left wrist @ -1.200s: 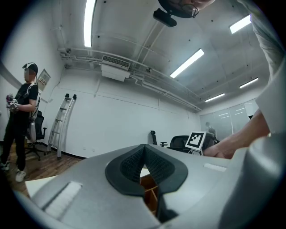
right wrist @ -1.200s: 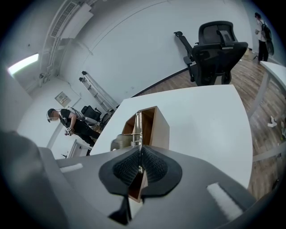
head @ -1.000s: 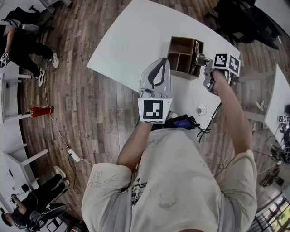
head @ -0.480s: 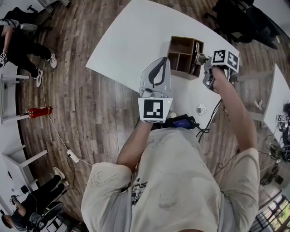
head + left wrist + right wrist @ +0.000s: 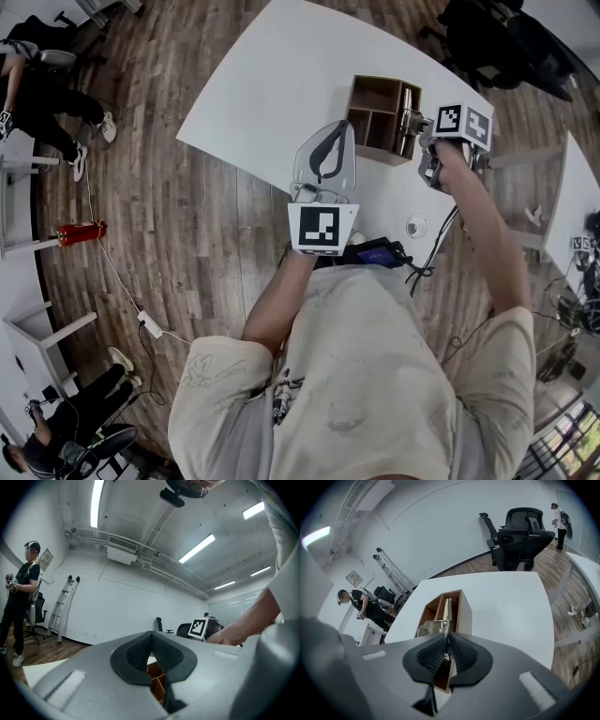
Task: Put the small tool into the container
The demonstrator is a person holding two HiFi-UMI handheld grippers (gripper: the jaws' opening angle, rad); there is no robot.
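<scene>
Head view: left gripper (image 5: 336, 133) over table (image 5: 281, 66) edge, beside box (image 5: 375, 94); right gripper (image 5: 419, 127) at box's right side, tool (image 5: 409, 122) in its jaws
Left gripper view: jaws together, nothing between; box (image 5: 157, 678) below
Right gripper view: jaws clamped on tool (image 5: 446, 612), tip over box's (image 5: 464, 613) long side compartment

White table (image 5: 281, 84) with wooden container (image 5: 375, 97), small round object (image 5: 416, 226), black device (image 5: 375, 253)
</scene>
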